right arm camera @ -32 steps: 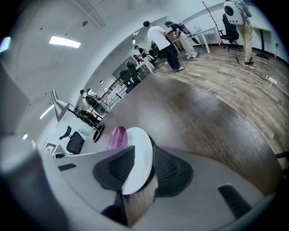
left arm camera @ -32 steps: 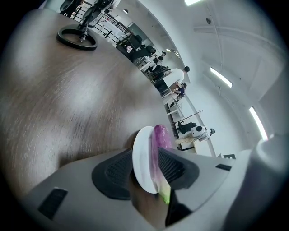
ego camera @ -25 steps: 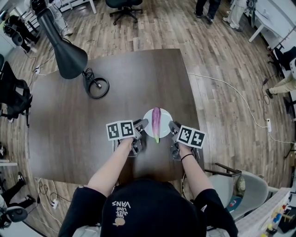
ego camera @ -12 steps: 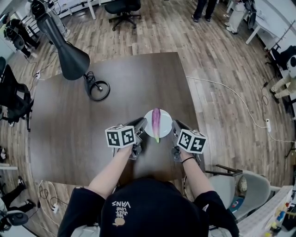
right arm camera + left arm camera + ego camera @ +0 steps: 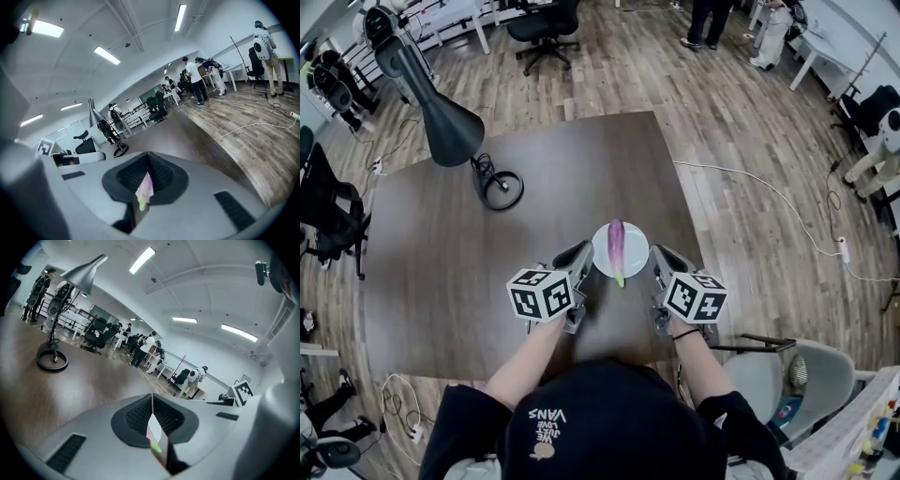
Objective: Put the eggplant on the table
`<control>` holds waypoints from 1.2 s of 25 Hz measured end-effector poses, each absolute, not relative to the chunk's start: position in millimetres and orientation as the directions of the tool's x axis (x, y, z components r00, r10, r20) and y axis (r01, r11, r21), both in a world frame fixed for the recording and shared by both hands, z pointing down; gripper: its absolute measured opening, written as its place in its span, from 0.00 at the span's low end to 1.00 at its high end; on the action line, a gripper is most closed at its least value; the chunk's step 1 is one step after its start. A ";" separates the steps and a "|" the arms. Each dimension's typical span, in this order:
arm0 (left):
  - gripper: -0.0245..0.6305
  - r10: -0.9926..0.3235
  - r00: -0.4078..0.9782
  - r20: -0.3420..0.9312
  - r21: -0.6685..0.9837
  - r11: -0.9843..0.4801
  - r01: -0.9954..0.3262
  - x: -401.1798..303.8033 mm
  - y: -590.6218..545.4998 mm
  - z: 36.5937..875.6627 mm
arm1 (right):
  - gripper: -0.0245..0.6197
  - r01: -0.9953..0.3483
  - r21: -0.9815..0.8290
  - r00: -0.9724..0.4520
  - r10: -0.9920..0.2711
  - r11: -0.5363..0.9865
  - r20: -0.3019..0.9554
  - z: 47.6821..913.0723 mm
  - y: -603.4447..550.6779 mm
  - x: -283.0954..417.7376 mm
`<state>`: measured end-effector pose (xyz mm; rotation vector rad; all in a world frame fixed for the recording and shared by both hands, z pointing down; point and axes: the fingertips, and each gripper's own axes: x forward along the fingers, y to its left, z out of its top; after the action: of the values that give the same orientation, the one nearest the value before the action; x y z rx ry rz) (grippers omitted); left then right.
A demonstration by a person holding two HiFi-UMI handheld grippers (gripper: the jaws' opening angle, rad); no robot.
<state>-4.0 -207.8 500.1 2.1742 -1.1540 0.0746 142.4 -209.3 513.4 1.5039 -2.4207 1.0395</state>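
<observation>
A purple eggplant [image 5: 617, 246] with a green stem end lies lengthwise on a small white plate [image 5: 636, 261] near the front edge of the dark table [image 5: 441, 262]. My left gripper [image 5: 583, 251] hangs just left of the plate and my right gripper [image 5: 654, 257] just right of it, both angled down and inward. In the left gripper view the left gripper [image 5: 152, 404] has its jaws closing, the pads almost together with nothing between them. The right gripper [image 5: 148, 161] also has its pads together and empty. Through the slit under each pair shows a sliver of eggplant [image 5: 156, 447] [image 5: 144, 187].
A black desk lamp [image 5: 450, 127] with a ring base [image 5: 500, 184] stands at the table's far left. An office chair [image 5: 546, 23] is beyond the table, a grey chair [image 5: 797, 375] at my right, and a white cable [image 5: 769, 192] crosses the wooden floor. People stand far off.
Both grippers have risen towards the head camera, so their marker cubes look larger, and the left one has rolled. The plate and eggplant stay where they were on the table.
</observation>
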 end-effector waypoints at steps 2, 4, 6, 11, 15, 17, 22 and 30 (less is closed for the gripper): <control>0.07 -0.720 0.611 0.330 0.520 -0.402 -0.754 -1.4 -203.2 494.7 | 0.07 -0.831 -0.475 -0.501 -0.759 0.289 0.415 508.4 -205.0 142.3; 0.06 -0.720 0.616 0.320 0.528 -0.405 -0.747 -0.9 -199.3 491.4 | 0.07 -0.833 -0.466 -0.500 -0.767 0.298 0.403 503.9 -201.1 142.1; 0.06 -0.723 0.616 0.314 0.535 -0.401 -0.744 -3.0 -195.2 488.5 | 0.07 -0.836 -0.457 -0.495 -0.776 0.303 0.391 499.4 -197.1 142.7; 0.06 -0.737 0.607 0.296 0.496 -0.425 -0.758 -7.4 -185.6 476.5 | 0.07 -0.848 -0.411 -0.491 -0.787 0.334 0.374 483.1 -185.9 141.4; 0.06 -0.736 0.618 0.277 0.488 -0.447 -0.750 -6.3 -177.6 468.8 | 0.07 -0.843 -0.402 -0.501 -0.792 0.357 0.349 468.7 -175.6 137.5; 0.06 -0.731 0.625 0.273 0.487 -0.455 -0.745 -6.2 -173.2 469.0 | 0.07 -0.838 -0.409 -0.507 -0.793 0.361 0.338 465.7 -170.4 135.1; 0.05 -0.724 0.632 0.275 0.482 -0.465 -0.743 -7.0 -160.8 470.3 | 0.07 -0.837 -0.398 -0.513 -0.793 0.376 0.329 460.0 -153.8 129.4; 0.05 -0.723 0.633 0.276 0.453 -0.483 -0.749 -3.4 -151.6 474.8 | 0.07 -0.879 -0.314 -0.458 -0.818 0.359 0.348 471.4 -143.3 134.8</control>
<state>-3.4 -151.6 474.8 2.3145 -1.1499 0.0639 134.8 -143.3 471.4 1.5573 -2.4786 0.7002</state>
